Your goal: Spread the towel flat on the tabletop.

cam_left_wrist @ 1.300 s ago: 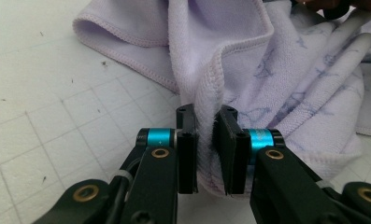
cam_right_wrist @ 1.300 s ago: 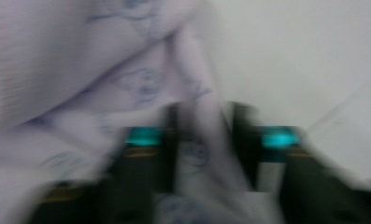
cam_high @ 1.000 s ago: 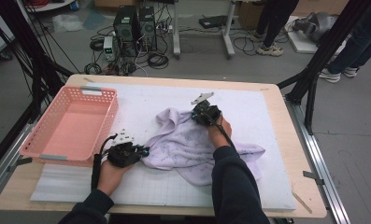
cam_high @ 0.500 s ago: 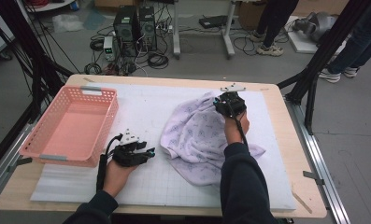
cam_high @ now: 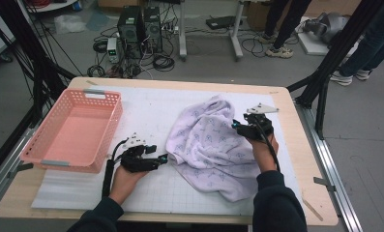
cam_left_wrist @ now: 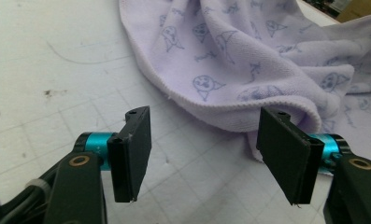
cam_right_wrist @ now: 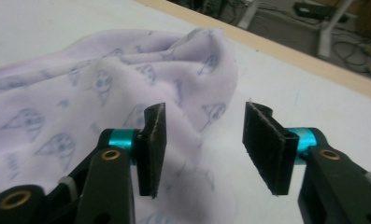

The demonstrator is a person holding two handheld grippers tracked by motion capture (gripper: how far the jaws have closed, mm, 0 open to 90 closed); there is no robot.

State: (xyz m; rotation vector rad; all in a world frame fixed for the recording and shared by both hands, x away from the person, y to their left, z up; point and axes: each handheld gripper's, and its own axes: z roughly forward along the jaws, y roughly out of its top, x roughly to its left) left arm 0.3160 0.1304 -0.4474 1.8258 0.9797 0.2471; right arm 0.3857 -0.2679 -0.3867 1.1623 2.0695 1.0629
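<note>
Tabletop [cam_high: 296, 203]: wooden, mostly covered by a white grid mat [cam_high: 146, 111].

Towel [cam_high: 214, 145]: lilac with small printed figures, crumpled in a heap on the mat right of centre. Long axis runs diagonally, from a bunched peak at the far side [cam_high: 218, 102] to a rounded end at the near right [cam_high: 238, 193]. Its hemmed left edge is folded under.

Basket [cam_high: 107, 126]: pink plastic, on the tabletop's left side, well apart from the towel.

Left claw [cam_high: 163, 158]: low on the mat, pointing right at the towel's left edge, just beside it. Jaws have just been opening and stand wide; the left gripper view shows bare mat between the pads [cam_left_wrist: 135, 151], with the hem just beyond them.

Right claw [cam_high: 235, 126]: over the towel's right edge, pointing left. Jaws have just been opening and stand apart, gripping nothing; cloth lies below and beyond the pads [cam_right_wrist: 154, 149].
</note>
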